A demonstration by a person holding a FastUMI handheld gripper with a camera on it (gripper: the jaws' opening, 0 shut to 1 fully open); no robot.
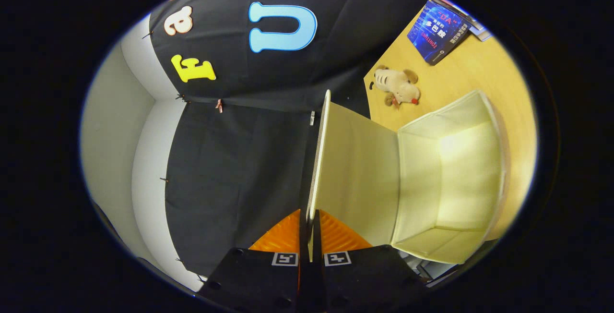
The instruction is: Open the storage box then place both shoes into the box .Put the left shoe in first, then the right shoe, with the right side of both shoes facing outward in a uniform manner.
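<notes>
Now clamped: gripper nearly closed, both orange fingers pressing on the thin edge of the storage box lid, one pad on each face. Lid swung open, standing edge-on ahead of the fingers, pale inner side turned toward the cream interior. Box resting on the wooden table, hollow and lit inside (no shoes seen in it). Beyond the box, a small plush dog on the tabletop; farther still, a blue book.
</notes>
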